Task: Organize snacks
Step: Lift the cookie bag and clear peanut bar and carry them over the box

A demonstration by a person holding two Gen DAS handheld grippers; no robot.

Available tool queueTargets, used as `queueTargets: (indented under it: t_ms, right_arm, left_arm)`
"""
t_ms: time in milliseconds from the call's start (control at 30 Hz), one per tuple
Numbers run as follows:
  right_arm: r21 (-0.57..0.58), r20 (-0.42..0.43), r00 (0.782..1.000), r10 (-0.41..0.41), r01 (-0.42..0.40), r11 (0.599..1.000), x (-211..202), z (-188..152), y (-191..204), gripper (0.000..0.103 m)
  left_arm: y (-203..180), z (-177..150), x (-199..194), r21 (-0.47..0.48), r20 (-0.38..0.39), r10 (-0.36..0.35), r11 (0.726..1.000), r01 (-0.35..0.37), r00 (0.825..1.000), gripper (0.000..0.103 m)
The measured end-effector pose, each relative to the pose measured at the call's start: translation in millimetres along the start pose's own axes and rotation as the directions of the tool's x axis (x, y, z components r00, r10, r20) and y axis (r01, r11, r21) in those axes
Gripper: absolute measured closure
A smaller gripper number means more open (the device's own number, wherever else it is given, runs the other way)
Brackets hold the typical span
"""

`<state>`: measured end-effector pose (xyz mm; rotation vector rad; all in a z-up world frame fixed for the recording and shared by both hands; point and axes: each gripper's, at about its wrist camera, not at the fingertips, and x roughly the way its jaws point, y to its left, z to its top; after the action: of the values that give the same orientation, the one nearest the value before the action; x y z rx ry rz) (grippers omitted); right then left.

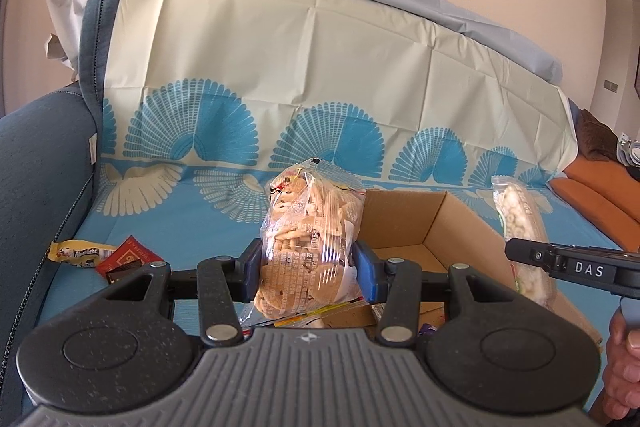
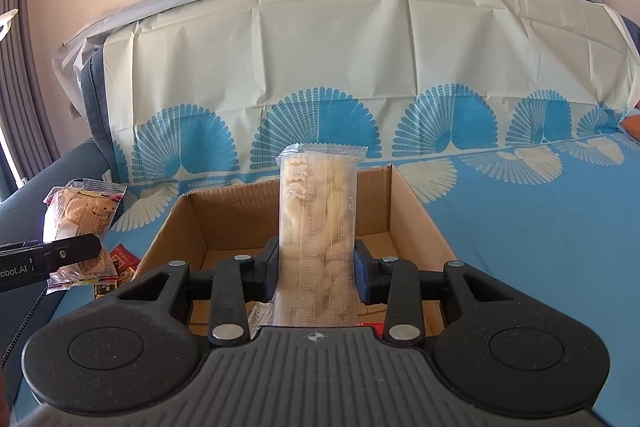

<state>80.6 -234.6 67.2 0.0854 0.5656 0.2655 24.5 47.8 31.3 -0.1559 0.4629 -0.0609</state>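
The left hand-held gripper (image 1: 308,269) has its blue pads closed against both sides of a clear bag of biscuits (image 1: 310,243), holding it upright above the sofa seat, just beside the left wall of an open cardboard box (image 1: 404,223). The right hand-held gripper (image 2: 316,273) is clamped the same way on a long, clear packet of pale snacks (image 2: 320,227), which stands upright over the open top of the cardboard box.

The box sits on a sofa draped in a blue and cream cloth with a fan pattern (image 2: 500,211). It lies toward the sofa's left end, near the dark blue armrest (image 1: 44,179). A few wrappers lie on the box floor, though too little of them shows to tell what they are.

On the seat between the box and the armrest lie a yellow snack packet (image 1: 76,253) and a red packet (image 1: 128,259), touching each other.
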Motion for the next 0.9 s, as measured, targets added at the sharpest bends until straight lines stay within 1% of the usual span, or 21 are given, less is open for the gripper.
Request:
queueTargets:
  t_ms: [267,433,633,733,900]
  right_arm:
    - [0.000,0.000,1.000,-0.007,0.007,1.000,1,2,-1,0.065]
    - [0.001,0.010,1.000,-0.022,0.022,1.000,0,2,0,0.065]
    - [0.009,0.017,0.999,-0.050,0.050,0.999,-1,0,-1,0.065]
    - [0.013,0.022,0.998,-0.062,0.062,0.998,-1,1,-2,0.065]
    - [0.005,0.030,0.997,-0.073,0.073,0.997,-2,1,-2,0.065]
  left_arm:
    - [-6,-1,-2,0.013,0.009,-0.027,1.000,0.027,1.000,0.051]
    - [-21,-4,-5,0.059,0.027,-0.076,0.995,0.075,0.997,0.051]
    - [-41,-10,-9,0.122,0.040,-0.144,0.983,0.139,0.989,0.051]
    - [-49,-13,-8,0.144,0.036,-0.162,0.977,0.155,0.986,0.051]
    - [-52,-13,-4,0.143,0.032,-0.181,0.974,0.174,0.983,0.051]
